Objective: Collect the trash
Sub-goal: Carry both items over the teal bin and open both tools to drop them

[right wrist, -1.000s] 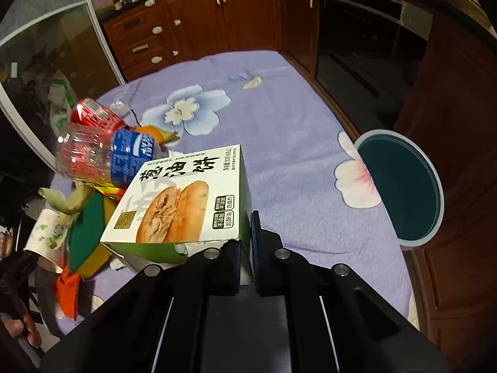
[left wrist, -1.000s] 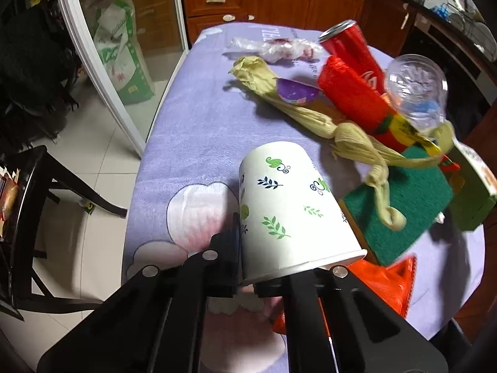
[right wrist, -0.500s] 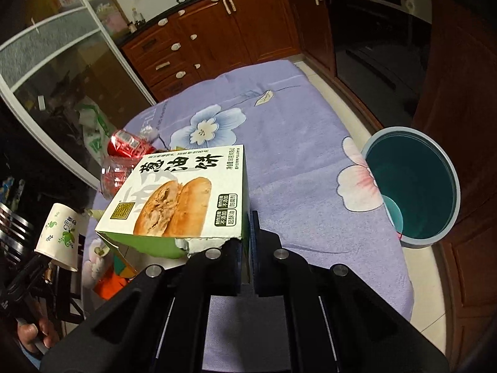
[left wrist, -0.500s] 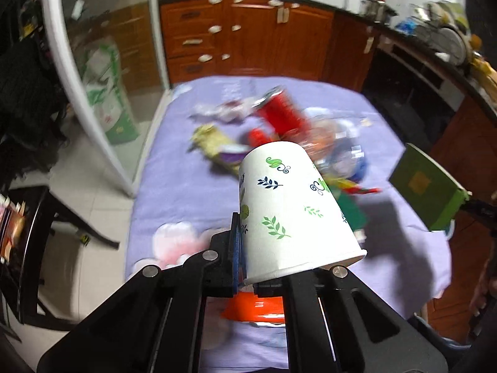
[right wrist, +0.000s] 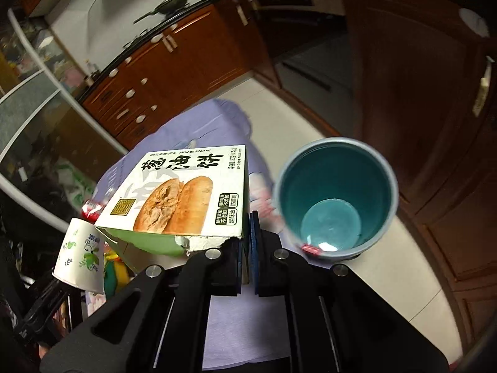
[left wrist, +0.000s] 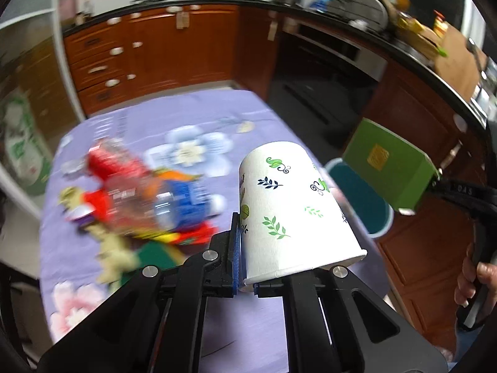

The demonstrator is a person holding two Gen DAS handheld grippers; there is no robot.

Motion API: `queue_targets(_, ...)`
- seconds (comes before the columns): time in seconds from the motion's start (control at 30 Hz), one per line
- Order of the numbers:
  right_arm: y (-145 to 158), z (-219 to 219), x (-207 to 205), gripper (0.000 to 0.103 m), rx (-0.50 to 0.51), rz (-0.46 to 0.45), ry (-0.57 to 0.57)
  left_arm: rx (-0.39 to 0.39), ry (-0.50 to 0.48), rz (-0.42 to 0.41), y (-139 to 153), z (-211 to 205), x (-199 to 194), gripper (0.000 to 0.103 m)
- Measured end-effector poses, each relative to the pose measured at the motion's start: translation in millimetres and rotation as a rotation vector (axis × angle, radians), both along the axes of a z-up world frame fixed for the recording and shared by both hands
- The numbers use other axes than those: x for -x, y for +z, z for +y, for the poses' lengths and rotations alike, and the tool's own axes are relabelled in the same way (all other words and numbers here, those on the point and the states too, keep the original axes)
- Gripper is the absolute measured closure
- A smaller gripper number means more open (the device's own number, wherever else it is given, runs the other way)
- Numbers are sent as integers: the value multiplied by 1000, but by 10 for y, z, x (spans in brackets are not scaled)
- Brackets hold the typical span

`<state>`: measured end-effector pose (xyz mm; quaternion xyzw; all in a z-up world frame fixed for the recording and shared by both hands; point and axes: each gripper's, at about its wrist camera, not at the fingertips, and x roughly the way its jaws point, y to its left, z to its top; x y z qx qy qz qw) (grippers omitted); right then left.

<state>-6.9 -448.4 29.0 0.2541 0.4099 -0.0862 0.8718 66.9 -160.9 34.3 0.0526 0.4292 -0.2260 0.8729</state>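
Observation:
My left gripper is shut on the rim of a white paper cup with leaf prints, held upside down above the table; the cup also shows in the right wrist view. My right gripper is shut on a torn flap of a green and white pastry box, held in the air beside a teal trash bin on the floor. The box and the bin also show in the left wrist view, to the right of the table.
A pile of trash lies on the purple flowered tablecloth: a red can, a clear plastic bottle, corn husks, a green sponge. Brown kitchen cabinets stand behind. A hand holds the right gripper's handle.
Both grippers have lifted and swung right towards the bin with the cup and the box. The right gripper now looks down into the bin. Both grips are unchanged.

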Motion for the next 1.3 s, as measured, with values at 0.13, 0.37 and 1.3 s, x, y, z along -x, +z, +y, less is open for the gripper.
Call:
queue_targets(0.13, -161, -362, 103, 98, 8, 27, -77, -42, -78, 24, -142, -489, -49, 97)
queue_targets(0.37, -821, -962, 98, 94, -19, 158, -185, -109, -182, 61, -410, -1255, -197, 97)
queue_targets(1.3, -1230, -1659, -6, 25, -57, 208, -272, -216, -299, 178, -1074, -2714, -625, 39)
